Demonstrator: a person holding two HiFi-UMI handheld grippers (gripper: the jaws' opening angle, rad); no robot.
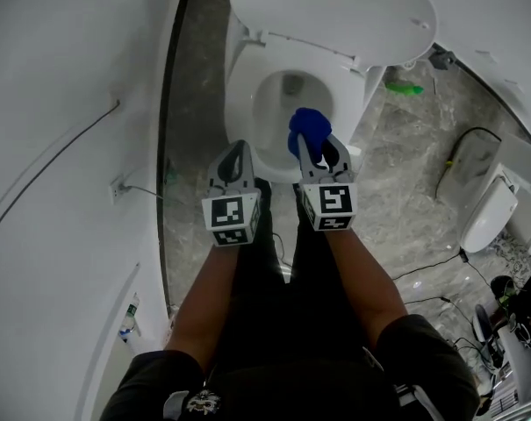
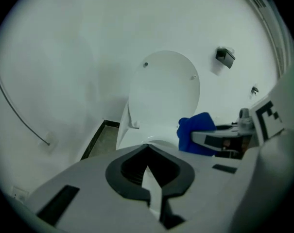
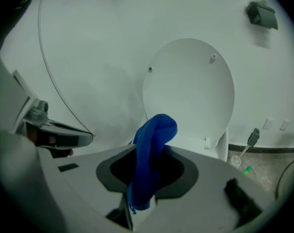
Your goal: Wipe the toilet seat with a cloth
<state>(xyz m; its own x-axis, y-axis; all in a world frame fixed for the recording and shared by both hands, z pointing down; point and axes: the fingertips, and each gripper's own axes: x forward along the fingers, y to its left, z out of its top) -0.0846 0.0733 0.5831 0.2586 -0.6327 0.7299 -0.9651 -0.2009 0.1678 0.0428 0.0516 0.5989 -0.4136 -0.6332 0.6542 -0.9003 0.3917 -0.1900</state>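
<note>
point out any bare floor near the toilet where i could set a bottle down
Widest bare patch: grey floor right of the toilet, short of the white rounded object. A narrow dark strip runs between toilet and left wall. Crowded: cables at lower right.

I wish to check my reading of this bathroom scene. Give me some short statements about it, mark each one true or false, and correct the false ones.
1. The right claw grips a blue cloth. True.
2. The left claw is wide open. False: it is shut, with nothing in it.
3. The toilet lid is closed over the bowl. False: it stands raised, and the bowl is open.
4. A thin cable runs along the wall on the left. True.
</note>
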